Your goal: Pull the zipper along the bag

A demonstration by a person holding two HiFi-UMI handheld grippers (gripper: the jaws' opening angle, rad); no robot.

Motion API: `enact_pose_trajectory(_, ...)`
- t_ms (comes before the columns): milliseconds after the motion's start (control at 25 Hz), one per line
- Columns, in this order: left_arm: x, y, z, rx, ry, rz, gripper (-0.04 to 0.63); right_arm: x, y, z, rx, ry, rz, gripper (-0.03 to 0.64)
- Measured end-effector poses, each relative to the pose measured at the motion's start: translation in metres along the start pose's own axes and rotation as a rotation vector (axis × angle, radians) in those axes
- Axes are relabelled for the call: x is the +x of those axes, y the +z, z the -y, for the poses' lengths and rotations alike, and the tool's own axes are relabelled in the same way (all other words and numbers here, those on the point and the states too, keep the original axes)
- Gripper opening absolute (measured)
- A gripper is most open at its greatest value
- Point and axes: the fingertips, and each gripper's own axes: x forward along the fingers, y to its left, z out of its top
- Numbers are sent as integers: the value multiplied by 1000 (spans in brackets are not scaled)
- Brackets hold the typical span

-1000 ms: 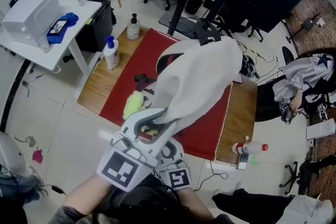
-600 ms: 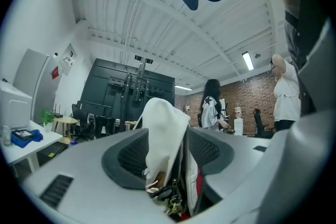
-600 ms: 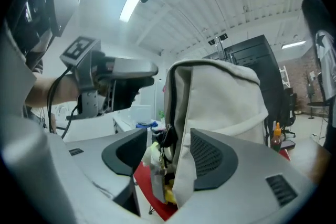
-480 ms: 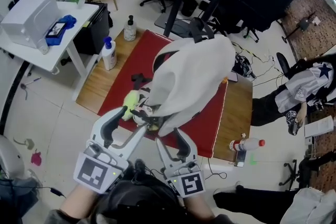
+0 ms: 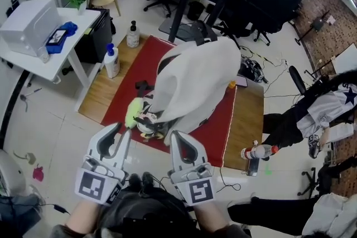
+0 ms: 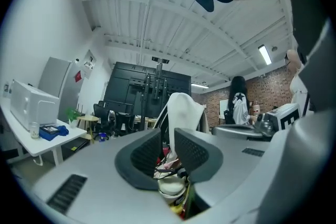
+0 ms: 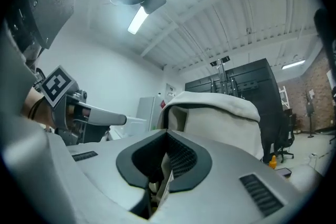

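Note:
The cream bag (image 5: pixel 192 81) stands humped on a red mat (image 5: pixel 220 128). Its near end gapes, and a yellow-green item (image 5: pixel 133 111) and colourful contents (image 5: pixel 148 122) spill out there. Both grippers are held back from that end, close to my body. My left gripper (image 5: pixel 118 134) is closing, with a narrow gap left and nothing between the pads; in the left gripper view (image 6: pixel 168 139) the bag (image 6: pixel 184 107) shows beyond the gap. My right gripper (image 5: pixel 177 137) is shut, its tips meeting (image 7: pixel 167 136) with no grip visible, and the bag (image 7: pixel 226 123) rises just ahead of it.
The mat lies on a low wooden table (image 5: pixel 248 120). Two pump bottles (image 5: pixel 111 61) (image 5: pixel 133 35) stand at its left end and a water bottle (image 5: pixel 257 151) lies at its right corner. A white desk (image 5: pixel 33 58) is at left, and a person (image 5: pixel 312 114) sits at right.
A second ago both grippers were at the bag's near end. They then spread wide and drew back towards me. Now the right is shut and the left has narrowed.

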Motion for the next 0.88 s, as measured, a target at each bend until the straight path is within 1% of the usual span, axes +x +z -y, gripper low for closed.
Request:
enact_pose_trajectory(120, -1, -4, 3, 13, 1, -9, 28, 5, 6, 1, -4, 0, 14, -2)
enact_pose_trajectory(160, -1, -4, 5, 19, -5, -9, 18, 6, 7, 1, -1, -2, 19, -2)
enact_pose_trajectory(440, 0, -16, 15, 20, -48, -50, 17, 3, -5, -14, -8, 26, -24, -2)
enact_pose_trajectory(600, 3, -17, 13, 22, -56, -53, 17, 7, -17, -11, -21, 11, -98, -2)
enact_pose_trajectory(760, 4, -19, 12, 20, -60, -63, 17, 8, -20, -10, -18, 8, -108, -2)
enact_pose_trajectory(880, 6, -21, 11, 34, -66, -70, 17, 9, -24, -12, -18, 10, -121, -2)
